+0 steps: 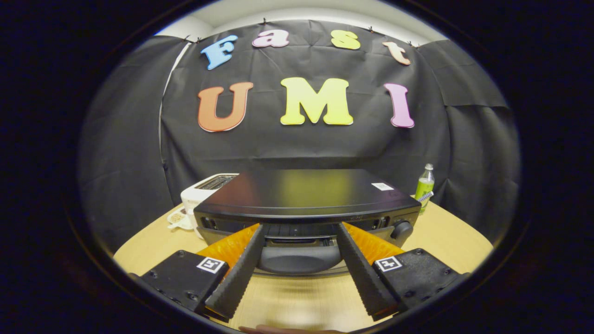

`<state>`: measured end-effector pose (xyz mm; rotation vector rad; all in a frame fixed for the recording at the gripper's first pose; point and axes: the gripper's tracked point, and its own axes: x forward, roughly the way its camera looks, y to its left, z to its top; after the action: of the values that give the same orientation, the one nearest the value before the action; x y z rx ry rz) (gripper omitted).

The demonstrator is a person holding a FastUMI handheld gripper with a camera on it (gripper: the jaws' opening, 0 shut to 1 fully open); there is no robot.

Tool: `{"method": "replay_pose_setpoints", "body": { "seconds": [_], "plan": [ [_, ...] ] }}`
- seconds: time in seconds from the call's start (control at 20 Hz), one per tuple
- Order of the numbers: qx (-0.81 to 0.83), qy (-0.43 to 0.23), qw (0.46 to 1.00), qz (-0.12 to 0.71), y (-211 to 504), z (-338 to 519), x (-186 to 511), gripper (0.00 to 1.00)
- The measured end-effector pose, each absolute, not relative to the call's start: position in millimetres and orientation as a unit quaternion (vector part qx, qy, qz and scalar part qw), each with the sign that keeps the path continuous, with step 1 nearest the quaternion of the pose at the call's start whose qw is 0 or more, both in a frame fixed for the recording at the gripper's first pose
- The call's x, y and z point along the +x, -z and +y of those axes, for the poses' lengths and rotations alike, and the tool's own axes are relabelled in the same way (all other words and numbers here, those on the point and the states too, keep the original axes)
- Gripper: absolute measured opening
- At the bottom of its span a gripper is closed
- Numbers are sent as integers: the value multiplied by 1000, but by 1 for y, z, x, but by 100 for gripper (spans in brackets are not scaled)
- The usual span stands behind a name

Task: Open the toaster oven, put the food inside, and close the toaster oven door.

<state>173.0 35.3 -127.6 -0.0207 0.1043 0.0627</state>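
A black toaster oven [306, 190] stands on the wooden table [445, 241] right in front of me. Its dark rounded door handle [299, 259] lies between my two fingers, low on the oven's front. My gripper [300, 227] is open, its fingers spread wide with the tips up against the oven's front, one on each side of the handle. Whether the door is shut or ajar I cannot tell from this angle. A control knob [402, 229] sits at the oven's front right corner. A small white dish with food [177, 217] rests on the table left of the oven.
A white toaster [204, 189] stands behind the oven's left corner, next to the dish. A green bottle [424, 184] is at the oven's back right. Part of a hand [287, 330] shows below the fingers. Bare tabletop [297, 301] lies under the gripper.
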Motion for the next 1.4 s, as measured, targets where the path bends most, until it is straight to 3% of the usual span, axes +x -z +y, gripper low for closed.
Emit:
{"method": "replay_pose_setpoints", "body": {
  "seconds": [0.75, 1.3, 1.4],
  "plan": [
    [-34, -43, 993, 103, 211, 18, 96, 100],
    [-32, -65, 977, 199, 278, 9, 91, 100],
    [-36, -72, 979, 185, 268, 8, 91, 100]
  ]
}}
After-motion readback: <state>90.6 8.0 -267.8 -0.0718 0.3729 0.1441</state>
